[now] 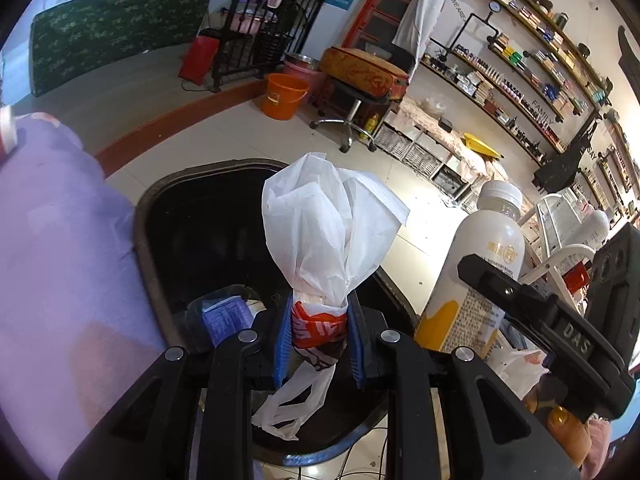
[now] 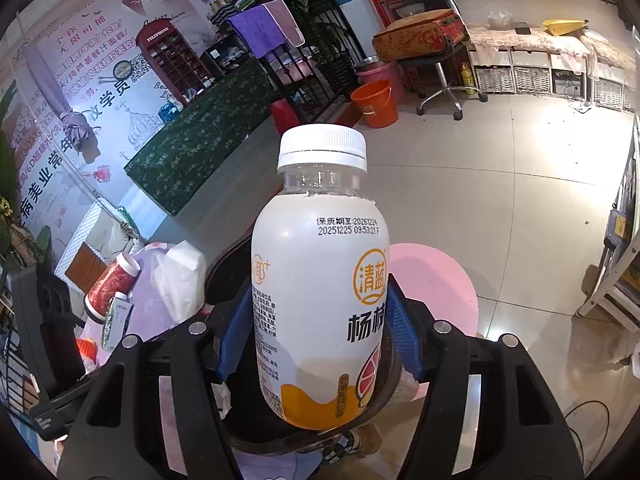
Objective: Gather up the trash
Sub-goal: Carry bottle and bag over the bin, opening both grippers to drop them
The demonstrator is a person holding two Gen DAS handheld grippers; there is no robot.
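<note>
My left gripper (image 1: pixel 319 334) is shut on a white plastic bag (image 1: pixel 324 236) with a red printed wrapper at its neck, held over the open black trash bin (image 1: pixel 144 240). A blue-labelled item (image 1: pixel 226 314) lies inside the bin. My right gripper (image 2: pixel 316 340) is shut on a white drink bottle (image 2: pixel 320 280) with a white cap and orange label, held upright above the bin rim (image 2: pixel 228 256). The same bottle shows in the left wrist view (image 1: pixel 476 272), just right of the bag, with the right gripper's black body (image 1: pixel 560 320) beside it.
A lilac-covered surface (image 1: pixel 60 260) lies left of the bin. On it, in the right wrist view, are a red-patterned bottle (image 2: pixel 112 284), crumpled tissue (image 2: pixel 176 276) and small packets. A pink stool (image 2: pixel 432 280) stands right of the bin. An orange bucket (image 1: pixel 284 96) and a wheeled stool (image 1: pixel 352 112) stand farther off.
</note>
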